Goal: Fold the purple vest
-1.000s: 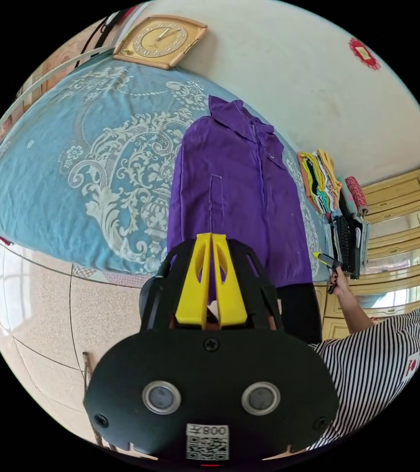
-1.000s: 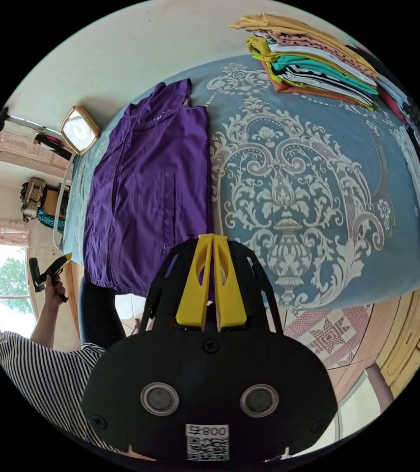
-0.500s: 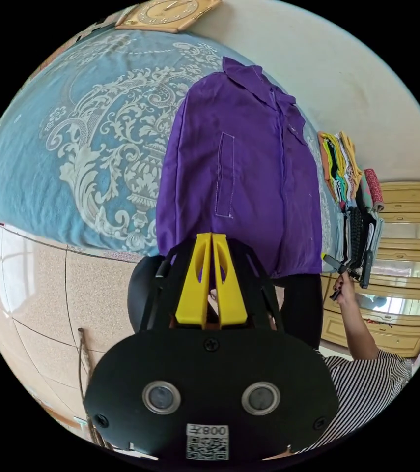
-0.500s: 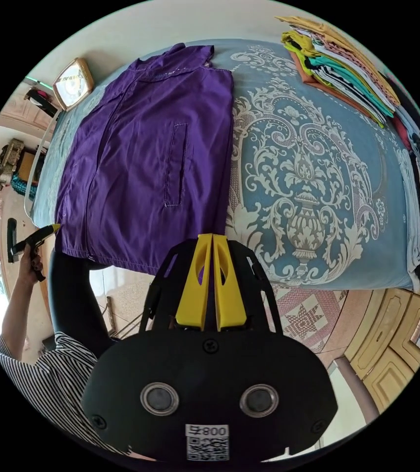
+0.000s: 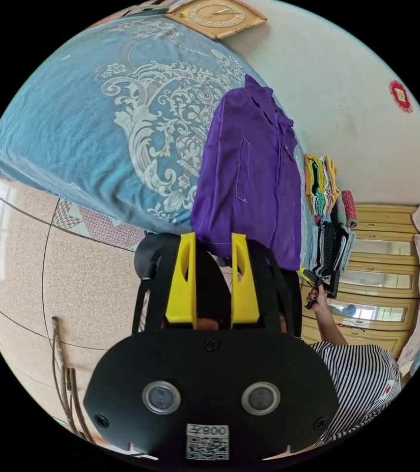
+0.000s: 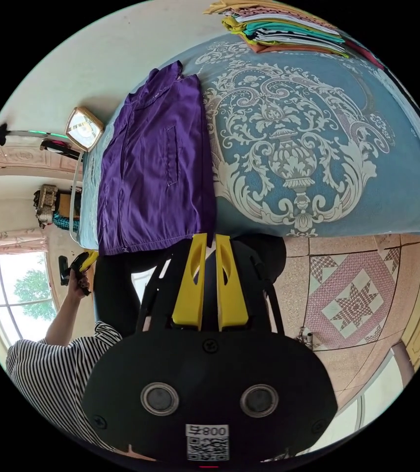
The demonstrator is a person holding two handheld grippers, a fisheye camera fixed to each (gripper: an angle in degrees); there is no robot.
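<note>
A: Status on the purple vest (image 5: 254, 187)?

B: It lies flat on the bed (image 5: 72, 123), front up, collar toward the wall, hem at the near edge and hanging a little over it. Half a second ago both tools had their jaws pressed together low over the hem. Now both are backed off, below the edge.

A: Tool state?

B: Left tool (image 5: 211, 241): released, jaws standing well apart, nothing between them. A second ago they were closed. Right tool (image 6: 209, 241): we see a narrow gap between the jaws, wider than before, also holding nothing. Its tips sit just under the hem corner on our right.

A: So nothing grasped.

B: Correct. The vest looks spread and smoothed, no fold in it yet. We read the opening as setup for the first grasp, likely at the two hem corners.

A: Anything in the way?

B: The stack of folded clothes (image 6: 288, 27) sits at the far edge of the bed, well apart from the vest. The clock (image 5: 217, 17) leans at the wall on the other side, also apart. The patterned bedspread between them is free.

A: Risks?

B: The hem overhangs the edge, so a one-sided pull could drag the vest off. We'd take both corners together.
</note>
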